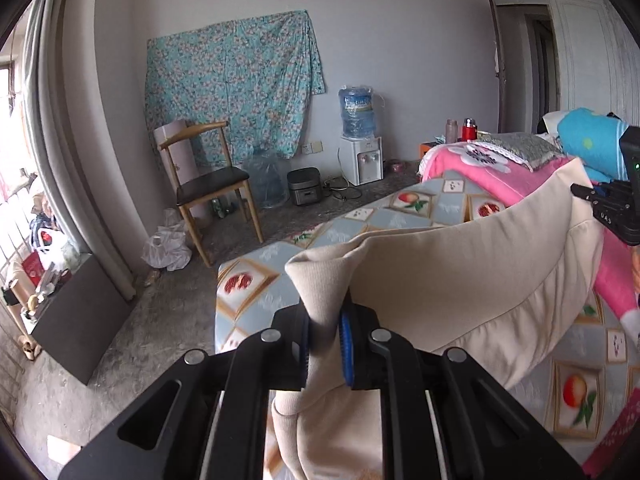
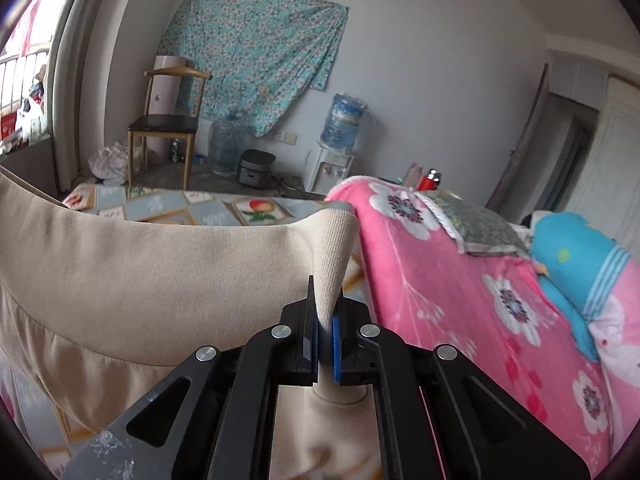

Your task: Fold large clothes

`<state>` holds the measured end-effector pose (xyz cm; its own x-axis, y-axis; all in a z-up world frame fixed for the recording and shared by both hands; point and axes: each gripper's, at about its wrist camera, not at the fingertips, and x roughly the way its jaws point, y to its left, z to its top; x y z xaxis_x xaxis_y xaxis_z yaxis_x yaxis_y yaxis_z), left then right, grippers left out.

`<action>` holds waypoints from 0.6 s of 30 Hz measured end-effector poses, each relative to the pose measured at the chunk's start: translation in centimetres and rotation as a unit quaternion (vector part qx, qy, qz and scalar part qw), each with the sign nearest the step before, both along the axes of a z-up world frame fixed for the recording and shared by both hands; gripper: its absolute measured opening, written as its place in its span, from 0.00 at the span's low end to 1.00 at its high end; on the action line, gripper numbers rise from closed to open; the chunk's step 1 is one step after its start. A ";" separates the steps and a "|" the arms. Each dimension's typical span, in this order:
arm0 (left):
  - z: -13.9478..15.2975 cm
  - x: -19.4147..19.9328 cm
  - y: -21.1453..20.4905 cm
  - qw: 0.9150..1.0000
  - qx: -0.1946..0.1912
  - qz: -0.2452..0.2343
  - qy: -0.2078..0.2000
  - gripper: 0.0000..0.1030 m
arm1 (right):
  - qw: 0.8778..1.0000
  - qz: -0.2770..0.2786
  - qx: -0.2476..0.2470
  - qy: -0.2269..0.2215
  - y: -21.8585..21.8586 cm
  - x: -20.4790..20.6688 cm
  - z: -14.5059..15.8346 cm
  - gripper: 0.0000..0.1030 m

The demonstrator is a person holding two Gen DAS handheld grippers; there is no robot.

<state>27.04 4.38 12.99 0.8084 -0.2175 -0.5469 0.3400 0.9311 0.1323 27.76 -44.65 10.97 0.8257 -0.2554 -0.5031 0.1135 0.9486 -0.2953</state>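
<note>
Two grippers clamp one beige garment [image 1: 460, 264]: left gripper [image 1: 325, 344] pinches its corner at 6 o'clock, right gripper [image 2: 325, 340] likewise. The cloth hangs stretched between them above the patterned bed sheet [image 1: 360, 216], pink blanket [image 2: 460, 280] at 3 o'clock.

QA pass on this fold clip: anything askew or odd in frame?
Nothing wrong with the grasp: left gripper and right gripper each pinch a corner of the beige garment. Only oddity: the floral sheet on the far wall hangs crooked, sagging toward its lower right.
</note>
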 end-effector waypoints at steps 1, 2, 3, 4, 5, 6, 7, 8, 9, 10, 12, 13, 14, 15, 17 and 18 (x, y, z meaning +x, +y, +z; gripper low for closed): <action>0.1 1.7 -0.2 1.000 0.003 -0.002 0.005 0.12 | 1.000 0.004 0.006 0.010 -0.3 2.4 0.0 0.05; -0.2 3.9 -0.6 1.000 0.012 -0.003 0.011 0.12 | 1.000 0.008 0.013 0.021 -0.6 4.5 -0.4 0.05; -0.7 5.9 -1.0 1.000 0.019 -0.005 0.020 0.12 | 0.999 0.013 0.018 0.037 -0.8 6.7 -0.9 0.05; -1.3 8.0 -1.3 0.999 0.023 -0.006 0.033 0.12 | 0.998 0.016 0.021 0.054 -0.8 8.9 -1.7 0.05; -2.5 10.4 -1.7 0.998 0.032 -0.005 0.051 0.12 | 0.997 0.020 0.025 0.071 -0.8 10.7 -2.7 0.05; -3.6 12.2 -2.1 0.997 0.042 -0.002 0.063 0.12 | 0.995 0.023 0.031 0.091 -0.9 12.7 -3.9 0.04; -5.1 14.1 -2.3 0.995 0.051 0.002 0.082 0.12 | 0.993 0.024 0.030 0.112 -0.8 14.6 -5.3 0.04; -6.4 15.5 -2.4 0.994 0.058 0.005 0.097 0.12 | 0.991 0.024 0.027 0.131 -0.7 16.1 -6.8 0.04; -8.0 16.8 -2.5 0.991 0.066 0.010 0.115 0.12 | 0.988 0.024 0.023 0.148 -0.6 17.3 -8.1 0.04; -9.5 17.9 -2.4 0.989 0.070 0.013 0.133 0.12 | 0.986 0.024 0.020 0.164 -0.6 18.2 -9.5 0.04; -11.7 19.2 -2.2 0.984 0.072 0.016 0.162 0.12 | 0.981 0.024 0.016 0.194 -0.6 19.6 -12.0 0.04; -12.7 19.7 -1.9 0.981 0.068 0.016 0.180 0.12 | 0.978 0.027 0.014 0.207 -0.6 19.9 -12.9 0.04; -13.6 19.9 -1.8 0.979 0.064 0.017 0.192 0.12 | 0.976 0.029 0.013 0.214 -0.7 20.1 -13.5 0.05; -14.4 20.0 -1.4 0.977 0.058 0.018 0.203 0.15 | 0.974 0.032 0.015 0.222 -0.9 20.2 -13.8 0.06; -15.1 20.3 -0.6 0.974 0.048 0.022 0.218 0.19 | 0.973 0.031 0.018 0.228 -1.4 20.1 -13.8 0.16; -14.9 20.2 -0.1 0.974 0.037 0.026 0.220 0.21 | 0.973 0.026 0.022 0.229 -1.8 20.1 -13.5 0.29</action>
